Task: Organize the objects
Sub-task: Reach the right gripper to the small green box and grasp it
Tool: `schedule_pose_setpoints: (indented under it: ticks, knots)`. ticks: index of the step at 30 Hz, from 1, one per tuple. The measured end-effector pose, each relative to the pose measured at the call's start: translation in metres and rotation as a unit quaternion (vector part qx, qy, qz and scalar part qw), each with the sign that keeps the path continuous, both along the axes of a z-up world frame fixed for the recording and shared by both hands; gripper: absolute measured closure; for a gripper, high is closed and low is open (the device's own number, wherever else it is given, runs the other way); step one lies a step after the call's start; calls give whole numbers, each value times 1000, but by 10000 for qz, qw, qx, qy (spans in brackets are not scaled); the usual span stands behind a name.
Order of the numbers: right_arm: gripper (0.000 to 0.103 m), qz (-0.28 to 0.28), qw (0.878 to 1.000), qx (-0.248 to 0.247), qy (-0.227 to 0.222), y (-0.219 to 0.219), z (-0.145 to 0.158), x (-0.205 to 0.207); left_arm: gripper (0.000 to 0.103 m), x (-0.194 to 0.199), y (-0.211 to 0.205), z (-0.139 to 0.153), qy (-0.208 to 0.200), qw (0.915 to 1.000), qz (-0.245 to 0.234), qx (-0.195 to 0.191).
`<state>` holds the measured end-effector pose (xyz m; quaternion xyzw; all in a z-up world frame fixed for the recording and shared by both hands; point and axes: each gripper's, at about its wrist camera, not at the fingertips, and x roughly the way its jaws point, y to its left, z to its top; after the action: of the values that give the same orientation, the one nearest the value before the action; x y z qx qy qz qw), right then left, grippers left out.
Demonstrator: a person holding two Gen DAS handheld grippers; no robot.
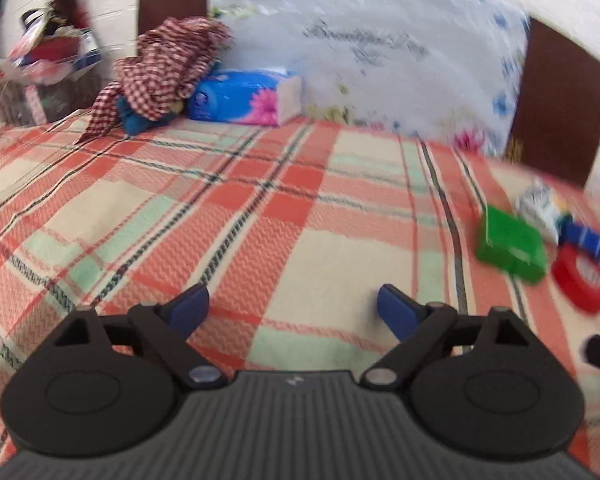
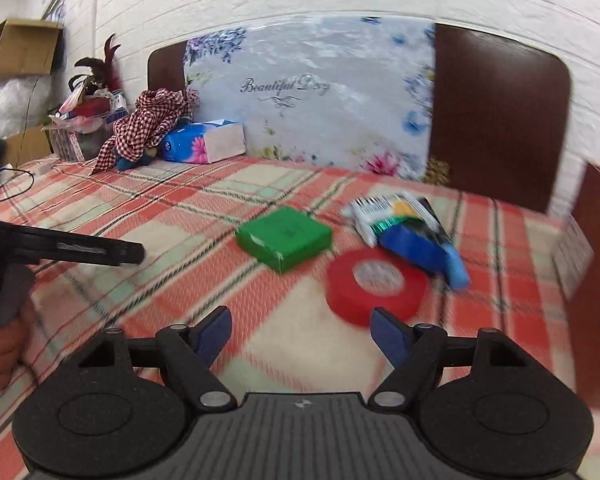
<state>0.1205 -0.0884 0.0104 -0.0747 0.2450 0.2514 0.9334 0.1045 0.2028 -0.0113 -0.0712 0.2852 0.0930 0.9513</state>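
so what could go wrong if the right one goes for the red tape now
The red tape roll lies flat, close beside the blue packet and touching or nearly touching it, so the open right gripper may nudge the packet too. Flat on soft plaid bedding, the roll may slip out of the jaws. The view is motion-blurred, which suggests fast movement and poor aim.

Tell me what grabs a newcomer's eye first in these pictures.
The bright green box and red tape roll stand out on the plaid blanket, just ahead of the open right tool. Farther back, a blue tissue pack lies against the flowered headboard.
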Motion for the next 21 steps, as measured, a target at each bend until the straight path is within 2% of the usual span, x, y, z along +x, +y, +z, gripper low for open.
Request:
schedule_pose_setpoints:
  ticks: [3, 5, 6, 7, 11, 18, 21]
  knots:
    - [28, 41, 9998, 43, -165, 23, 3, 30, 12, 1, -12, 1, -13, 9997, -169, 183]
    - [28, 89, 9998, 15, -178, 40, 0, 50, 13, 1, -8, -1, -22, 9997, -200, 122]
    - [27, 108, 9998, -69, -139, 48, -3, 60, 13, 0, -6, -2, -47, 9998, -185, 50]
    - [20, 145, 9998, -169, -21, 56, -6, 70, 13, 0, -4, -2, -68, 9998, -175, -1]
    - [19, 347, 9985, -107, 399, 60, -12, 94, 13, 1, 1, -4, -98, 9998, -164, -64]
    - [23, 374, 9991, -102, 192, 57, -11, 82, 13, 3, 1, -5, -69, 9998, -152, -55]
    - [23, 474, 9986, -64, 242, 48, -9, 64, 13, 5, 1, -5, -18, 9999, -147, -10]
